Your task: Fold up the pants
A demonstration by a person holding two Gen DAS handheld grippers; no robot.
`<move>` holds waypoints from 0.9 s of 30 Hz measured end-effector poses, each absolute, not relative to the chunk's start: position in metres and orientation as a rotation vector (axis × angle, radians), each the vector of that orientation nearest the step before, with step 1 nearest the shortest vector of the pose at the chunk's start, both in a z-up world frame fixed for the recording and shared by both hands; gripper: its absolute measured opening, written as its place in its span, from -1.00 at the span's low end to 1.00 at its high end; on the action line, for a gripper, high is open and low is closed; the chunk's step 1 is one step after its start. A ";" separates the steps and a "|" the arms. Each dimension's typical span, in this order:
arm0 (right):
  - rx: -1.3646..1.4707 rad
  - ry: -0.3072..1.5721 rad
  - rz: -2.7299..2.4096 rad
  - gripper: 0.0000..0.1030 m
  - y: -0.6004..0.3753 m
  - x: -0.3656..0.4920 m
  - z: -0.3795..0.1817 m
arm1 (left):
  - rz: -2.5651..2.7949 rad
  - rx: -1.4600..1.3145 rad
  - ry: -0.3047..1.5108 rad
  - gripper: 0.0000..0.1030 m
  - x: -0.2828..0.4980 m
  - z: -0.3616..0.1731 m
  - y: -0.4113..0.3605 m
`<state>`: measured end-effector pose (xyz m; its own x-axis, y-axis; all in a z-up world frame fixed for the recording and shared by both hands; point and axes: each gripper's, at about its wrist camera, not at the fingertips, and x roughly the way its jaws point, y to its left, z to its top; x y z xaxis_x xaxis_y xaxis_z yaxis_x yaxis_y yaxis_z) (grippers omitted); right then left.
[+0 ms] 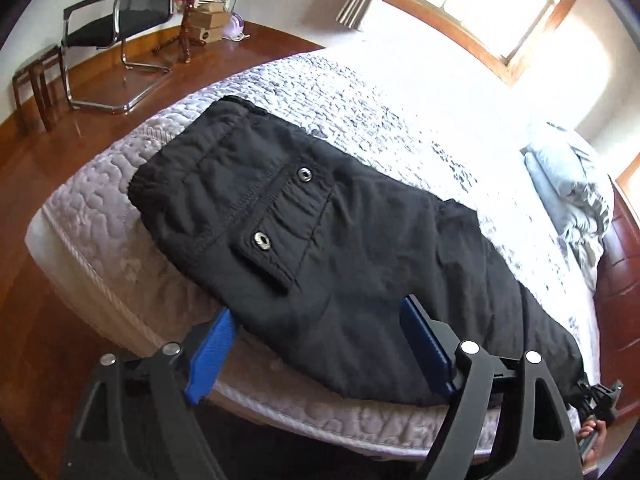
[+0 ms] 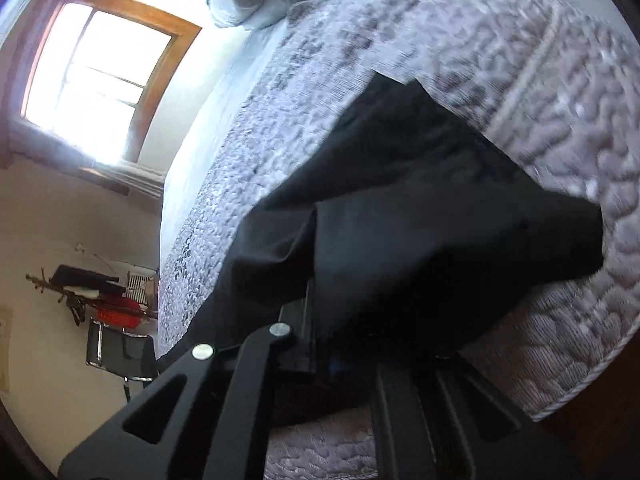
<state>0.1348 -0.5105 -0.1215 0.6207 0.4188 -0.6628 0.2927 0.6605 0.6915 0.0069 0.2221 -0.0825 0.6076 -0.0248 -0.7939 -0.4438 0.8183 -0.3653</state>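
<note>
The black pants [image 1: 340, 240] lie on the bed [image 1: 100, 200]. The left gripper [image 1: 320, 344] has wide-open jaws, holding nothing. The right gripper [image 2: 320, 356] seems to have its jaws closed on the pants.

No text, label, brand, number or sign can be read in either view. The stacked cardboard boxes [image 1: 208, 20] by the far wall in the left wrist view carry a small dark round mark, but it is too small and blurred to make out. The two metal snaps [image 1: 305, 176] on the black pants [image 1: 360, 240] have patterned faces with no legible lettering, and the red things [image 2: 120, 312] near the chair in the right wrist view show no readable print.
</note>
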 end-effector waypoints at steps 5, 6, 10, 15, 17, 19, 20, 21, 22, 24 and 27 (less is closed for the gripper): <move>0.662 0.747 0.321 -0.95 -0.472 0.155 -0.033 | 0.289 -0.550 0.907 0.69 0.018 -0.092 0.215; 0.630 0.706 0.379 -0.95 -0.468 0.153 -0.021 | 0.301 -0.554 0.914 0.69 0.019 -0.096 0.215; 0.608 0.661 0.408 -0.95 -0.477 0.142 -0.016 | 0.294 -0.589 0.929 0.69 0.020 -0.102 0.218; 0.721 1.006 0.094 -0.87 -0.521 0.134 -0.127 | 0.290 -0.591 0.950 0.69 0.022 -0.105 0.221; 0.788 1.076 0.061 -0.51 -0.533 0.124 -0.163 | 0.294 -0.581 0.958 0.69 0.024 -0.104 0.220; 0.844 1.062 0.047 -0.44 -0.543 0.113 -0.174 | 0.297 -0.571 0.965 0.69 0.026 -0.102 0.219; 0.851 1.038 0.046 -0.32 -0.546 0.109 -0.172 | 0.295 -0.570 0.966 0.70 0.027 -0.102 0.218; 0.836 1.020 0.036 -0.20 -0.548 0.107 -0.167 | 0.296 -0.571 0.968 0.71 0.027 -0.100 0.218; 0.815 1.005 0.030 0.11 -0.549 0.105 -0.163 | 0.296 -0.572 0.969 0.71 0.026 -0.099 0.217; 0.780 0.991 0.043 0.18 -0.549 0.102 -0.155 | 0.295 -0.574 0.974 0.71 0.025 -0.098 0.217; 0.781 0.977 0.041 -0.09 -0.552 0.103 -0.149 | 0.295 -0.578 0.974 0.76 0.025 -0.098 0.217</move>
